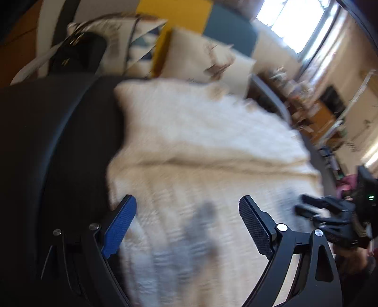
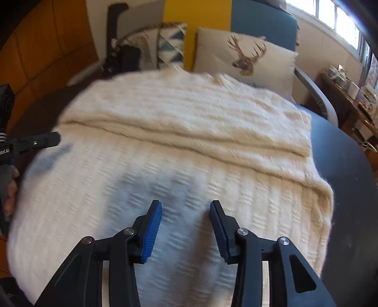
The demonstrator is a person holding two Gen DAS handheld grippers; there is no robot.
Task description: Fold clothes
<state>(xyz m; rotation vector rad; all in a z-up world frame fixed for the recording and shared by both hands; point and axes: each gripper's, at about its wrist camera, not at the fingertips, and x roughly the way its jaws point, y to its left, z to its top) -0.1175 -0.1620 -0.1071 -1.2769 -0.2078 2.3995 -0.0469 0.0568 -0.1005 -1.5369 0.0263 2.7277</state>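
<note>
A cream cable-knit sweater [image 2: 179,132] lies spread flat over a dark round counter [image 2: 349,179], covering most of its top; only the counter's right edge and a strip at the far left stay bare. A folded layer of the sweater lies across its far half, its edge running as a ridge from left to right, and the nearer half shows a woven block pattern.

The right hand-held gripper [image 2: 186,226] hangs over the near middle of the sweater, pointing steeply down. Its blue-padded jaws stand partly apart, with only knit showing through the gap, and nothing is clamped between them; whether the fingertips touch the fabric cannot be told. Its shadow falls on the knit just ahead.

The left hand-held gripper [image 1: 187,224] is over the sweater's left part, close to where the knit ends and the bare counter begins. Its jaws are spread wide and hold nothing; the picture from this camera is blurred. In the right wrist view, one of its fingers reaches in from the left edge over the sweater's border.

Beyond the counter stands a blue chair [image 2: 264,21] with a deer-print cushion [image 2: 245,56] on it, and beside that a cushion with blue triangles [image 2: 170,44]. A window [image 2: 340,19] is at the upper right.
</note>
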